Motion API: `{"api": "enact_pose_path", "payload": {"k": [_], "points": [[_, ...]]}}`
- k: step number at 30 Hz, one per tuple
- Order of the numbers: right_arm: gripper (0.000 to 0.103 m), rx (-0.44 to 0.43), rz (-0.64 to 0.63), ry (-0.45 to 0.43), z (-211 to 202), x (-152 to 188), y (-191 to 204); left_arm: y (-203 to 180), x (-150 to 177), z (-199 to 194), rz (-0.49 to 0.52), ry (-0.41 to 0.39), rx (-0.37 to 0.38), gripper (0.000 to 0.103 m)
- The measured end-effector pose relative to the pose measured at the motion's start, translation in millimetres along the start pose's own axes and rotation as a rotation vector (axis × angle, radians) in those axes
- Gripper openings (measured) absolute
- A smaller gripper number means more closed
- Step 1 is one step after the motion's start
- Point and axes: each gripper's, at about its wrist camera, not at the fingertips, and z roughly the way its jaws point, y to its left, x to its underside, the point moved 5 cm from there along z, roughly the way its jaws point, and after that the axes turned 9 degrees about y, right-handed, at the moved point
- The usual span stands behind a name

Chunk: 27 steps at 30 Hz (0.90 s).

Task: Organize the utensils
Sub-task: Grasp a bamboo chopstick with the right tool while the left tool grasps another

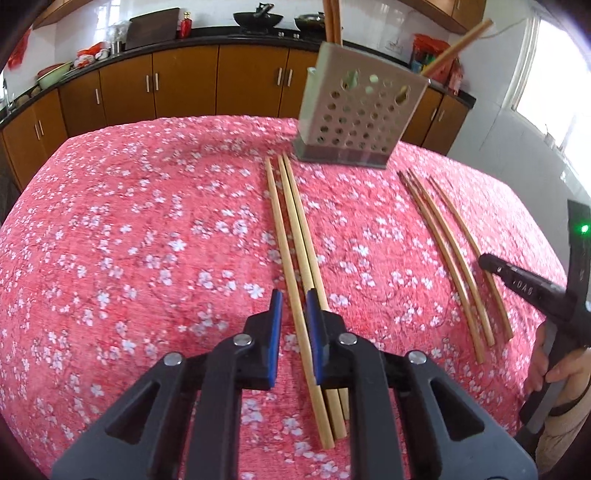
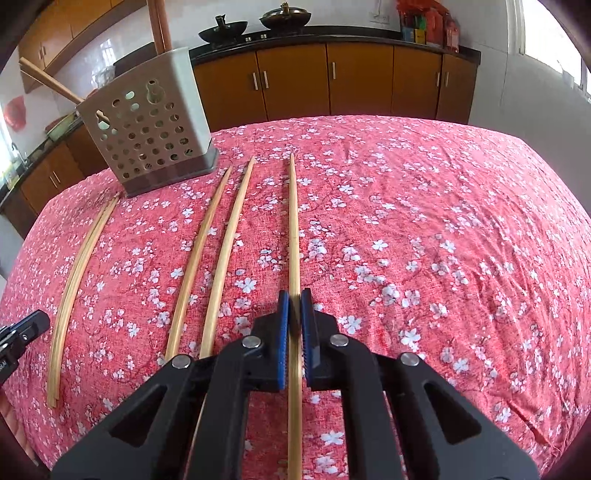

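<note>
Right gripper (image 2: 294, 308) is clenched on a single bamboo chopstick (image 2: 293, 229): blue pads pressed against both sides, stick running straight ahead between them toward the perforated utensil holder (image 2: 147, 125). The far end of the stick lies on the floral tablecloth (image 2: 443, 240), to the right of the holder's base.

Left gripper (image 1: 293, 306) is released. Its jaws stand apart and straddle the leftmost chopstick of a three-stick bundle (image 1: 295, 240); the pads (image 1: 275, 332) are not touching it as far as I can tell. The other two sticks pass under the right pad. That bundle points at the holder, tips just short of its base.

Two more chopsticks (image 2: 210, 251) lie side by side on the cloth, between the bundle and the gripped stick, tips near the holder's base.

The holder stands upright at the far side of the table, with darker wooden chopsticks (image 2: 159, 26) already in it, one leaning out sideways (image 2: 51, 83).

Kitchen cabinets (image 2: 332, 81) sit behind the holder, woks (image 2: 223, 33) on the counter.
</note>
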Motion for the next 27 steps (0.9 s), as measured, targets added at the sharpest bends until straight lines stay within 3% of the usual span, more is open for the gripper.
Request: {"api": "enact_pose_path", "payload": {"k": [6,11,18,27], "points": [[0.008,-0.007,0.0,0.003,-1,2,-1,0,3,11,0.0,0.039,-0.019,0.012],[0.008,-0.015,-0.013,0.01,-4,6,2,2,1,14,0.02,0.021,-0.083,0.008],[0.008,-0.005,-0.043,0.004,-3,6,3,58,-24,23,-0.082,0.017,-0.178,0.008],[0.008,0.01,0.003,-0.011,7,-13,-13,83,-35,22,-0.088,-0.024,-0.172,0.01]]}}
